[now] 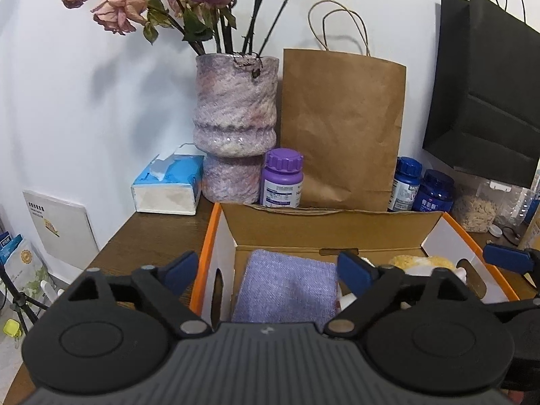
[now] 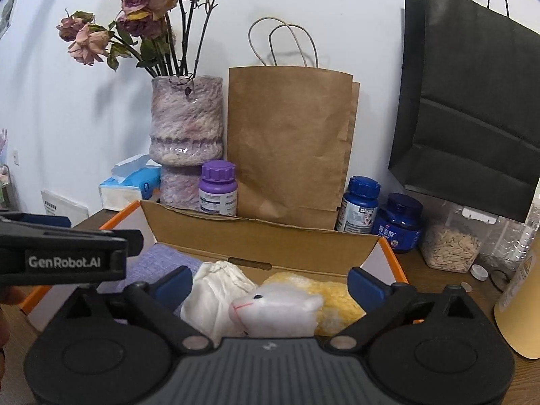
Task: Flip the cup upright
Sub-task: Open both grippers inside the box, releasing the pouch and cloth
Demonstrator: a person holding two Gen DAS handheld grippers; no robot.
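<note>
- Left gripper (image 1: 266,268) wide apart, nothing between the pads, over purple cloth (image 1: 287,287) in the cardboard box (image 1: 324,229).
- Right gripper (image 2: 270,285) also spread wide, empty, above white plush toy (image 2: 276,307) and yellow item (image 2: 337,300).
- Cup: cannot tell where, none visible in either view.
- Vase (image 1: 233,125), brown bag (image 1: 344,125) behind box on surface (image 1: 152,236).

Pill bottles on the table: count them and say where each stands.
3. A purple bottle stands between the vase and the brown paper bag; two blue bottles stand right of that bag. The box could hide others.
</note>
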